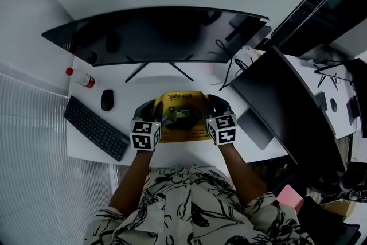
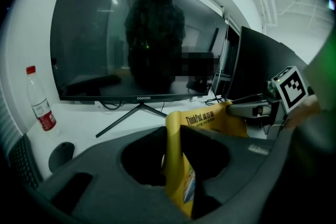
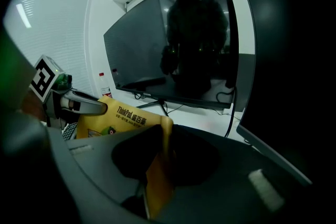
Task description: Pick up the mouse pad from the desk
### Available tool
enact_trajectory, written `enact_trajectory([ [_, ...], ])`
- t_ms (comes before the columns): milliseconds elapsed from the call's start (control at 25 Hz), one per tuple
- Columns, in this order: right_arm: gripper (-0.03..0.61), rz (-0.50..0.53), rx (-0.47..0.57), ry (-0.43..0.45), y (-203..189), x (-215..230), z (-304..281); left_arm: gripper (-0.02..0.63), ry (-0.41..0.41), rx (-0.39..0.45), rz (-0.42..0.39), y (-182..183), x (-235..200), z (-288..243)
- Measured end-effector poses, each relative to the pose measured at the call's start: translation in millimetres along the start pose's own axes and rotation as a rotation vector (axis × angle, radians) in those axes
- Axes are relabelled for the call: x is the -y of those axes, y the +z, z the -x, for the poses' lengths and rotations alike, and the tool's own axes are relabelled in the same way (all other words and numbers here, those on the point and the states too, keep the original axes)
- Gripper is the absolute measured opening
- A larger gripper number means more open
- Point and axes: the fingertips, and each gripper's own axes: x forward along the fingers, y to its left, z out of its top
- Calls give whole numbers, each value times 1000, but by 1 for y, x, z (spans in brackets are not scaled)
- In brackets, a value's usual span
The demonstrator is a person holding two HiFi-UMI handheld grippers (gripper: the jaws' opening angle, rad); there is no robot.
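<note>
At the far left of the white desk (image 1: 195,78) a clear bottle (image 1: 85,79) with a red cap stands by the end of the wide curved monitor (image 1: 155,34). In front of it a black keyboard (image 1: 96,127) lies at an angle, with a dark mouse (image 1: 107,100) just beside its far end.

Toward the middle, the left gripper (image 2: 175,150) has its jaws clamped on the left edge of the yellow mouse pad (image 1: 184,123); the pad's thin edge runs straight through the narrow gap between them. The pad spans between the two grippers in front of the monitor's stand, bowed and raised off the desk surface, with its printed face up. The right gripper (image 3: 164,150) pinches the pad's right edge in the same way, with its jaws closed onto it.

Further right a second dark monitor (image 1: 281,106) stands at an angle, with cables trailing behind it.
</note>
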Motion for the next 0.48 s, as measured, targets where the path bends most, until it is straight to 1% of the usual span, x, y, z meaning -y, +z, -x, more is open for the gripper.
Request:
enact_trajectory([
  [320,81,9,64,-18,24,3,11,91,31,61,-48,26,0,9],
  [480,81,3,101,-31,34,6,19,91,25,95,-51,37,3,13],
])
